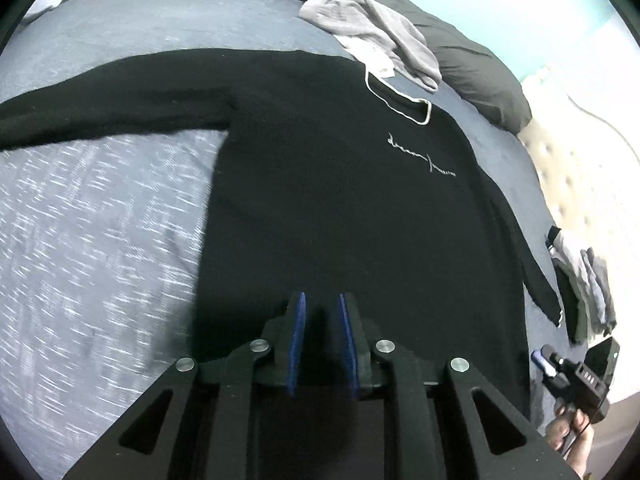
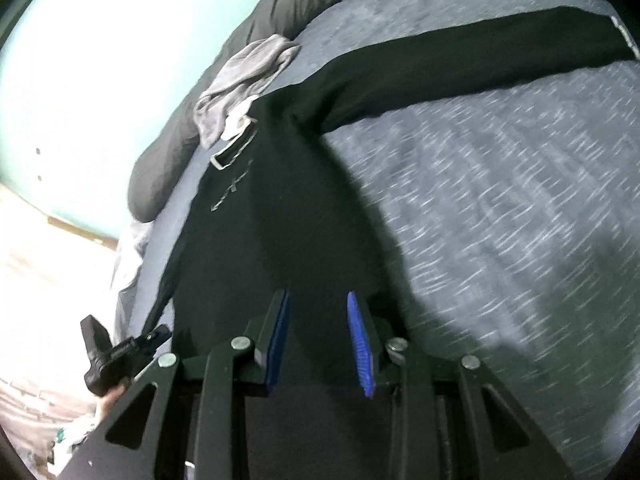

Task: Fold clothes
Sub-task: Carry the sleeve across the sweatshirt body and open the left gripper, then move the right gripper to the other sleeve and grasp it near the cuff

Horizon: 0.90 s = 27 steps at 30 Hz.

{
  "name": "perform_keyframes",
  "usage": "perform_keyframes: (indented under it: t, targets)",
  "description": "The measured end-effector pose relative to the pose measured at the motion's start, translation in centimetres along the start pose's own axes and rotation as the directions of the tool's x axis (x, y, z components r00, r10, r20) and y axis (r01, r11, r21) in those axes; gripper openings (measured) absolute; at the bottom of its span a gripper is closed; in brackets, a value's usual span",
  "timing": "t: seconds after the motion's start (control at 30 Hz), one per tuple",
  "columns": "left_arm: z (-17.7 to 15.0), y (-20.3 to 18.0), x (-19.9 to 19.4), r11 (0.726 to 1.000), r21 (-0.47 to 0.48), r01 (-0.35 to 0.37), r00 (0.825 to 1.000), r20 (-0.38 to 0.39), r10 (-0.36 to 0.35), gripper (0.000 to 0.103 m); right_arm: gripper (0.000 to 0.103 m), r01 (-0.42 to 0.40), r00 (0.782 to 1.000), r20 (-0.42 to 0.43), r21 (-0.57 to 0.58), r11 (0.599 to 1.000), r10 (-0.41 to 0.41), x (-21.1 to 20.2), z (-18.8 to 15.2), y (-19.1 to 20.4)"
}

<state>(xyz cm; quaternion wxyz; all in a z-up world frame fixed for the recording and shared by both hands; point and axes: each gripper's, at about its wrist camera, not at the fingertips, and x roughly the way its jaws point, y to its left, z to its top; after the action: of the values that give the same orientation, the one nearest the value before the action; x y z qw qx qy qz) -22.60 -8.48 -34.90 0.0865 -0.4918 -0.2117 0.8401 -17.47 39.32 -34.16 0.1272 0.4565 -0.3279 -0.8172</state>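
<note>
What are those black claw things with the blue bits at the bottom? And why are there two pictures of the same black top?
Those claws are grabbing tools, one in each of a person's hands. Each has two fingers with blue pads and a little camera looking along them. One picture comes from the left gripper, the other from the right gripper, so you see the same bed from two sides. In each picture the other tool peeks in at the edge. On the grey bedspread lies a black sweater spread flat with its sleeves out, waiting to be folded. By its collar sits a crumpled grey garment, with a dark pillow behind. Both claws are slightly open and hold nothing.
</note>
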Motion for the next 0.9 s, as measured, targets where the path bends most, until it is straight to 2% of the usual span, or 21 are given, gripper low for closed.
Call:
perform_keyframes:
  t: [0.13,0.3,0.53,0.7,0.9]
  targets:
    - [-1.2,-0.3,1.1,1.000,0.003,0.030,0.999,-0.016,-0.030,0.030,0.030,0.052,0.999,0.016,-0.025,0.998,-0.051,-0.4,1.9,0.0]
    - [-1.9,-0.6,1.9,0.999,0.041,0.023,0.999,-0.032,-0.022,0.032,0.030,0.147,0.989,0.008,-0.094,0.985,-0.147,0.6,6.0,0.7]
    - [-2.3,-0.2,1.8,0.999,0.027,0.037,0.999,-0.007,-0.037,0.037,0.030,0.247,0.964,-0.074,-0.124,0.961,-0.257,4.9,10.4,0.7]
    - [-2.5,-0.5,1.8,0.999,0.044,0.029,1.000,0.003,-0.029,0.038,0.030,0.282,0.945,-0.120,-0.168,0.945,-0.304,8.4,11.4,1.5]
    - [-2.3,-0.1,1.7,0.998,0.022,0.051,0.999,0.002,-0.051,0.038,0.030,0.224,0.957,-0.126,-0.242,0.944,-0.260,10.3,10.9,4.4]
